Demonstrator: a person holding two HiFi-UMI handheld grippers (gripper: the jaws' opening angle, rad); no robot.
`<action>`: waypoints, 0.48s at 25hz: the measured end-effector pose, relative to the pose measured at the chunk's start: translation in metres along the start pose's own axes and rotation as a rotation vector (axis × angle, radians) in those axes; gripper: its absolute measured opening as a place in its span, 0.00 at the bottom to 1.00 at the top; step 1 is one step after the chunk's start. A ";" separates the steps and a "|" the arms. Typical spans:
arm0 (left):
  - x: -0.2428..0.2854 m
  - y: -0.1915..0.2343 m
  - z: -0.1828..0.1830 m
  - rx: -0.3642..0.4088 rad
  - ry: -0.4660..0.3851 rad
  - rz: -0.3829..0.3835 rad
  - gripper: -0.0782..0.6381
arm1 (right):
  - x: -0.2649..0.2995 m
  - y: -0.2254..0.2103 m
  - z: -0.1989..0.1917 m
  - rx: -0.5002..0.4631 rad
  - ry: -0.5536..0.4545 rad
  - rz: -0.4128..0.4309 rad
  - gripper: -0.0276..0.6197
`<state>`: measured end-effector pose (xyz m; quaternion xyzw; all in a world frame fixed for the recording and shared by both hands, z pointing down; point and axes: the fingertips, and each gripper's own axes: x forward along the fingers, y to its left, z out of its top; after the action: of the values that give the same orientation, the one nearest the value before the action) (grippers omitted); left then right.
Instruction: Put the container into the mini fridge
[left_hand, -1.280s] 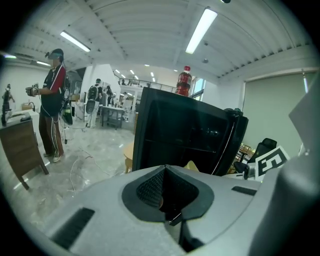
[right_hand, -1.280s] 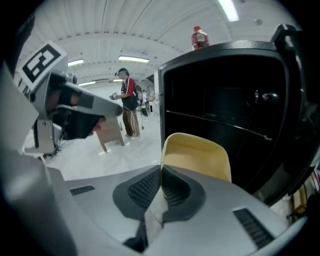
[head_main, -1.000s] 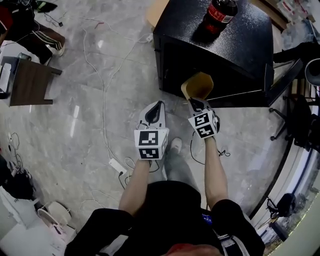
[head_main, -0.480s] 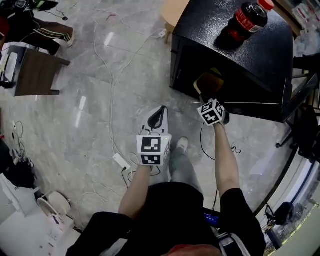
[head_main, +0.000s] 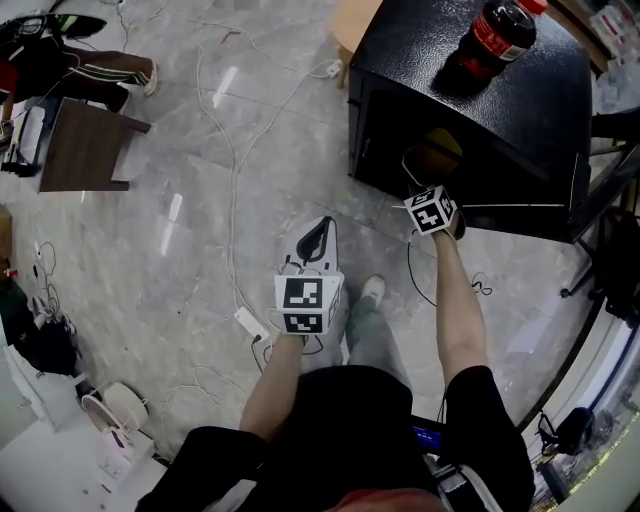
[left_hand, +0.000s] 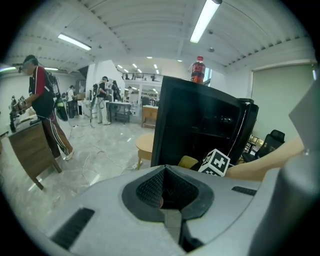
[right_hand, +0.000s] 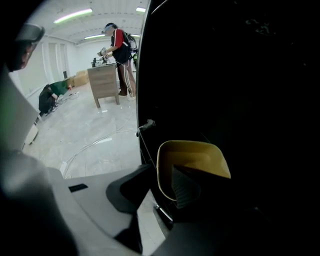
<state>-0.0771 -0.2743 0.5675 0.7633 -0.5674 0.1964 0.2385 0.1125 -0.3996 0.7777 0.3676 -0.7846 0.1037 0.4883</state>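
The black mini fridge (head_main: 480, 100) stands open on the floor, and the yellow container (head_main: 438, 158) sits inside its dark opening. My right gripper (head_main: 420, 185) reaches into that opening. In the right gripper view its jaws are opening around the container's (right_hand: 195, 155) near wall: one pad (right_hand: 185, 187) is inside the bowl, the other jaw stands outside, clear of the wall. My left gripper (head_main: 316, 232) hangs lower over the floor, shut and empty. From the left gripper view I see the fridge (left_hand: 200, 125) and a bit of the container (left_hand: 188, 161).
A cola bottle (head_main: 495, 30) stands on the fridge top. The fridge door (head_main: 590, 180) hangs open at the right. A round wooden stool (head_main: 355, 20) is beside the fridge. Cables (head_main: 235, 180) and a power strip (head_main: 250, 325) lie on the floor; a dark wooden cabinet (head_main: 85, 145) stands left.
The right gripper carried the container forward from in front of the fridge into its opening, and its jaws have parted. The left gripper stayed about where it was.
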 end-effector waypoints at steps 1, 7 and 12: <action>0.000 -0.002 0.000 0.000 -0.002 -0.003 0.12 | -0.006 -0.001 0.001 0.029 -0.019 -0.010 0.23; -0.006 -0.025 0.016 0.014 -0.044 -0.035 0.12 | -0.077 0.000 0.016 0.329 -0.243 -0.090 0.16; -0.018 -0.047 0.027 0.030 -0.090 -0.059 0.12 | -0.156 0.007 0.034 0.501 -0.444 -0.129 0.08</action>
<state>-0.0362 -0.2648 0.5283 0.7911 -0.5521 0.1630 0.2069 0.1242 -0.3381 0.6309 0.5385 -0.7971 0.1798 0.2057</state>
